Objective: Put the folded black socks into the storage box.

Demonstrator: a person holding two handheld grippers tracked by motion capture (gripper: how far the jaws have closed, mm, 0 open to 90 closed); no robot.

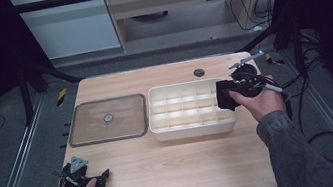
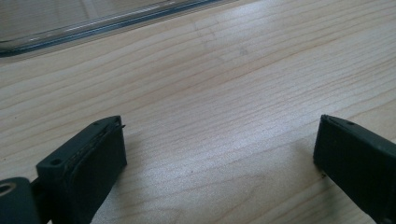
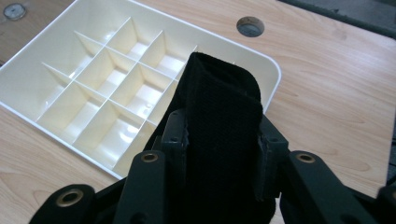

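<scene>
A folded black cloth (image 3: 219, 135) is pinched in the right tool (image 3: 222, 140), held above the right end of the cream divided tray (image 1: 160, 131); judging from this, it is about to be placed and not yet set down. Every tray compartment in view looks empty. The clear lid (image 1: 108, 119) lies flat just left of the tray. The left tool (image 2: 219, 154) is spread wide, grasping nothing, low over the worktop (image 1: 176, 168).

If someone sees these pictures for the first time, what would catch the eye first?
Probably the right gripper, shut on a black folded cloth above the right end of the cream compartment tray at the table's middle. Next, the clear lid lying flat to the tray's left, and the open left gripper near the front-left corner.
</scene>
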